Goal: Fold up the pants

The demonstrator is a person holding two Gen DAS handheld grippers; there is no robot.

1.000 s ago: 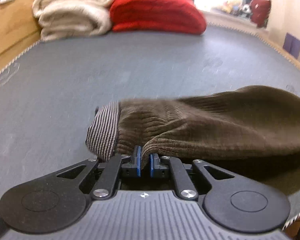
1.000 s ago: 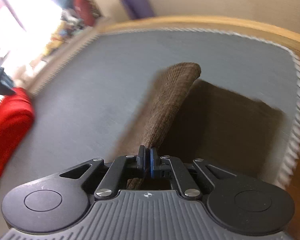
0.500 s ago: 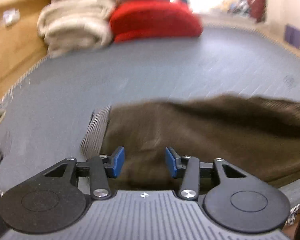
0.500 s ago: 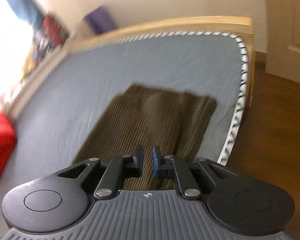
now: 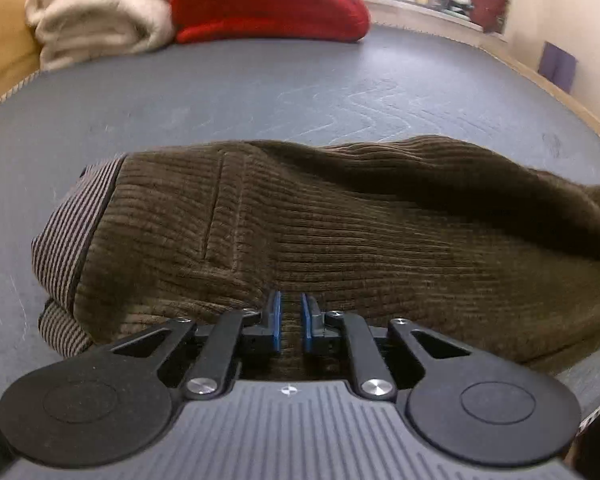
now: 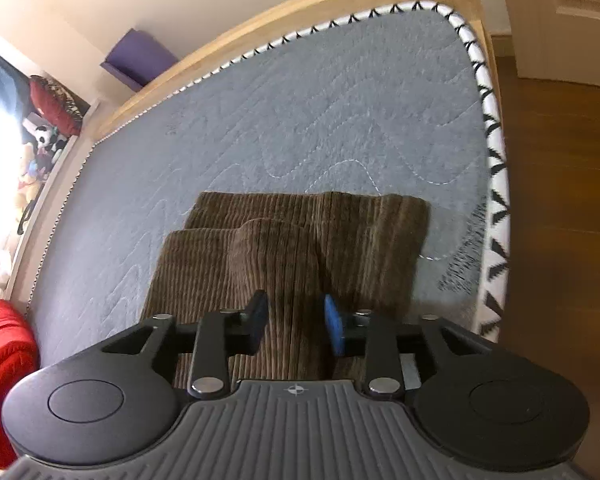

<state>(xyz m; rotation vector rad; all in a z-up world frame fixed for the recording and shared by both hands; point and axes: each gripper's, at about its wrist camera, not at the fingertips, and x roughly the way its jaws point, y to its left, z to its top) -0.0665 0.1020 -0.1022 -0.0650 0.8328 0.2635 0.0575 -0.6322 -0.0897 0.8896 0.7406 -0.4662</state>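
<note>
**Corduroy pants folded at the bed's near edge**

On my feeds the pants [image 5: 340,232] are brown wide-ribbed corduroy, soft and thick, with a waistband [image 5: 66,220] of fine grey-and-dark stripes at one end and a stitched pocket outline beside it. In the right wrist view the leg ends [image 6: 300,240] lie doubled, one layer set back from the other, their hems squared off near the bed's corner. The whole garment lies along the near edge of the mattress [image 5: 260,92].

My left gripper [image 5: 291,320] has its blue-padded jaws drawn almost together, pinching a ridge of corduroy at the near edge of the pants. My right gripper [image 6: 296,320] has its jaws opening; cloth lies between them, but the pads stand clear of it.

The mattress is grey, quilted in wavy stitch lines, edged with black-and-white zigzag piping [image 6: 496,152] and set in a pale wooden frame [image 6: 340,0]. At its far end a rolled cream blanket [image 5: 100,12] sits against a red knitted one [image 5: 268,0]. Beyond: cream walls, a purple box [image 6: 140,60], a wooden floor [image 6: 560,200] and a white door [image 6: 572,12].
</note>
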